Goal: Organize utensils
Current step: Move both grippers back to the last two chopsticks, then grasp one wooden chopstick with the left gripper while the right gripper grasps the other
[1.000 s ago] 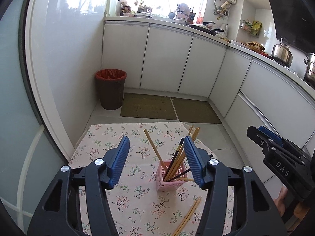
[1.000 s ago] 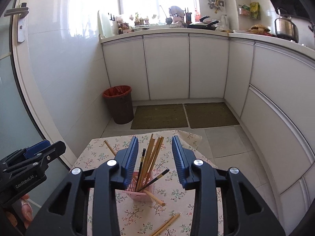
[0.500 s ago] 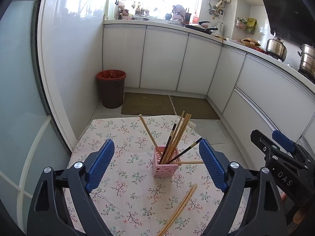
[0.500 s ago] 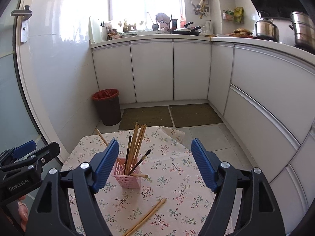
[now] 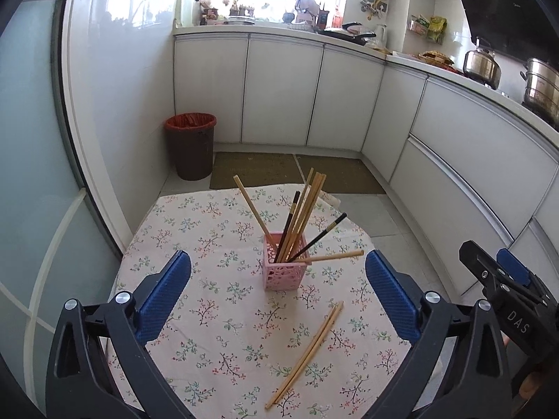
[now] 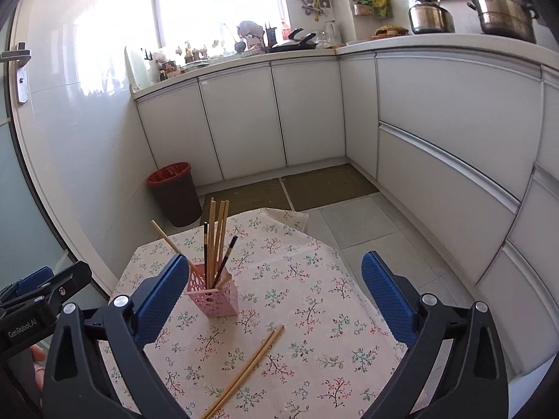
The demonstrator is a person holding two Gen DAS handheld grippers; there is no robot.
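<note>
A: While both sets of jaws are opening on nothing, our left gripper (image 5: 277,288) and right gripper (image 6: 274,288) hang over one loose pair of slim bamboo chopsticks (image 5: 305,351) on the floral cloth (image 5: 209,314).

B: Just beyond, we've nearly finished: the pink lattice plastic holder (image 5: 283,267) bristles with wooden and black lacquered sticks.

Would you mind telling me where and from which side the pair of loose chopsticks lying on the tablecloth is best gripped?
Grip the loose chopsticks near mid-length, coming down from above with the jaws across the pair. They lie flat and side by side on the tablecloth, slanting toward the pink holder, so a crosswise pinch should catch both. The right gripper, jaws opening and empty, looks best placed.
</note>
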